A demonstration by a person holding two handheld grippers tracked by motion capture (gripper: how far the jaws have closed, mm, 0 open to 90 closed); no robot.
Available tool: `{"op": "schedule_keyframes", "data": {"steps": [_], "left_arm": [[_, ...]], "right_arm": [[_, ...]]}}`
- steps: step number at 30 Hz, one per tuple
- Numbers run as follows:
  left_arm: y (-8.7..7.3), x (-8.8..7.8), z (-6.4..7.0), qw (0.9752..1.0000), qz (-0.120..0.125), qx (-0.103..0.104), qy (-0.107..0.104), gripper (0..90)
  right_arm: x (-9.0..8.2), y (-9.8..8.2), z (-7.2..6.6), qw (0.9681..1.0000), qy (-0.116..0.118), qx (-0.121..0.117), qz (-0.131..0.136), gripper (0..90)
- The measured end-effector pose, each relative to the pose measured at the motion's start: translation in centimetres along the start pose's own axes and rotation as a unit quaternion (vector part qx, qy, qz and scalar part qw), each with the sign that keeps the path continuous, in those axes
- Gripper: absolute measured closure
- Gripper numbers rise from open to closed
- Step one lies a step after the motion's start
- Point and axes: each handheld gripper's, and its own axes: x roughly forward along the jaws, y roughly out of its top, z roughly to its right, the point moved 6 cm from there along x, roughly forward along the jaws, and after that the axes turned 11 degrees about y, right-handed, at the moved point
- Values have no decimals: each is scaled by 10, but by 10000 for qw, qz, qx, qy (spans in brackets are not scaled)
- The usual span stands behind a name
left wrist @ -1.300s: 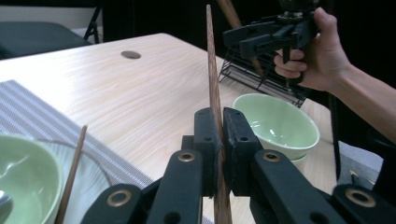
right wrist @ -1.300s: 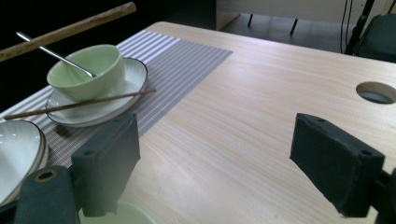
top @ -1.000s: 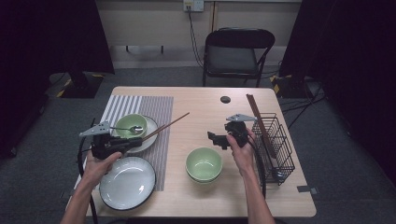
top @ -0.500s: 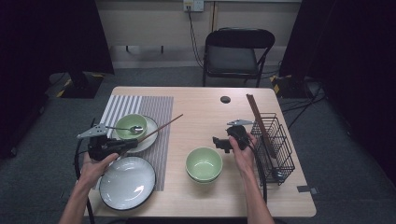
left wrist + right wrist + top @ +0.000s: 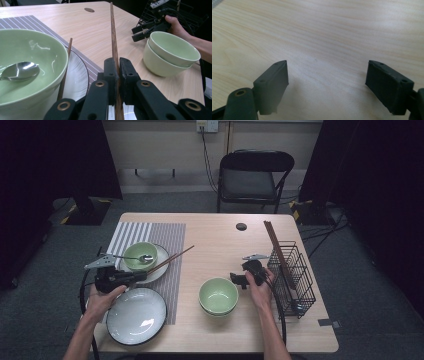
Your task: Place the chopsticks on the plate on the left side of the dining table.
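Note:
My left gripper is shut on a brown chopstick, which points away across the table. A second chopstick rests against the white plate, beside a green bowl that holds a metal spoon. My right gripper is open and low over bare wood, with nothing between its jaws. It sits just right of two stacked green bowls.
A large white plate with a black rim lies near the front left, partly on a striped placemat. A black wire rack with more chopsticks across it stands at the right. A black round cap sits in the table; a chair stands behind.
My right gripper has sunk toward the table beside the stacked bowls. The left gripper and its chopstick have barely shifted.

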Motion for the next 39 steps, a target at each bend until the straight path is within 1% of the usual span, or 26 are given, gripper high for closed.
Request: {"op": "schedule_keyframes", "data": {"steps": [1, 2, 3, 4, 5, 6, 9, 10, 11, 13, 16, 17, 20, 22, 23, 25, 26, 31, 34, 35, 36, 37, 39], "left_arm": [[0, 0, 1, 10000, 1, -17, -7, 851], [0, 0, 0, 10000, 0, 8, -2, 851], [-1, 0, 0, 10000, -16, 15, 6, 851], [-1, 1, 0, 10000, -8, -30, 6, 851], [-2, 1, -2, 10000, -25, -14, 29, 851], [-4, 1, -3, 10000, -70, -2, 56, 851], [-6, 2, -4, 9999, -82, -49, 81, 850], [-6, 2, -4, 9999, -86, -20, 92, 851], [-7, 2, -5, 9999, -91, -10, 124, 851], [-8, 2, -6, 9998, -96, -31, 142, 851], [-11, 3, -9, 9995, -195, 18, 249, 851], [-12, 3, -9, 9995, -182, -7, 242, 850], [-17, 5, -13, 9993, -249, -50, 287, 850], [-18, 6, -14, 9991, -287, -45, 294, 850], [-20, 7, -15, 9989, -314, -55, 334, 850], [-21, 7, -17, 9987, -333, -39, 382, 850], [-21, 6, -17, 9988, -307, -63, 371, 850], [-26, 9, -20, 9981, -426, -71, 450, 850], [-28, 9, -23, 9972, -509, 6, 547, 850], [-29, 10, -23, 9973, -502, -50, 535, 850], [-30, 9, -25, 9970, -553, -18, 537, 850], [-30, 9, -26, 9966, -579, 5, 592, 850], [-30, 8, -27, 9966, -581, -28, 591, 850]], "right_arm": [[2, -1, 0, 10000, -62, -39, -25, 173], [3, -2, -1, 9999, -111, -71, -27, 166], [3, -2, -2, 9999, -124, -75, -28, 159], [4, -2, -3, 9998, -149, -103, -49, 155], [4, -2, -3, 9997, -180, -175, -75, 154], [5, -3, -3, 9992, -261, -291, -95, 138], [6, -3, -3, 9993, -265, -271, -26, 127], [7, -5, -3, 9991, -300, -260, 121, 120], [7, -5, -3, 9990, -302, -293, 149, 120], [7, -5, -3, 9990, -306, -287, 150, 121], [7, -5, -3, 9990, -307, -288, 151, 121], [7, -5, -3, 9990, -310, -285, 151, 121], [7, -5, -3, 9990, -320, -274, 154, 121], [7, -5, -3, 9990, -320, -272, 154, 121], [7, -5, -3, 9990, -320, -273, 153, 121], [7, -5, -3, 9990, -320, -274, 153, 121], [7, -5, -3, 9990, -320, -274, 154, 121], [7, -5, -3, 9990, -319, -274, 154, 121], [7, -5, -3, 9990, -321, -274, 153, 121], [7, -5, -3, 9990, -319, -274, 153, 121], [7, -5, -3, 9990, -321, -274, 154, 121], [7, -5, -3, 9990, -321, -274, 153, 121], [7, -5, -3, 9990, -320, -274, 153, 121]]}}
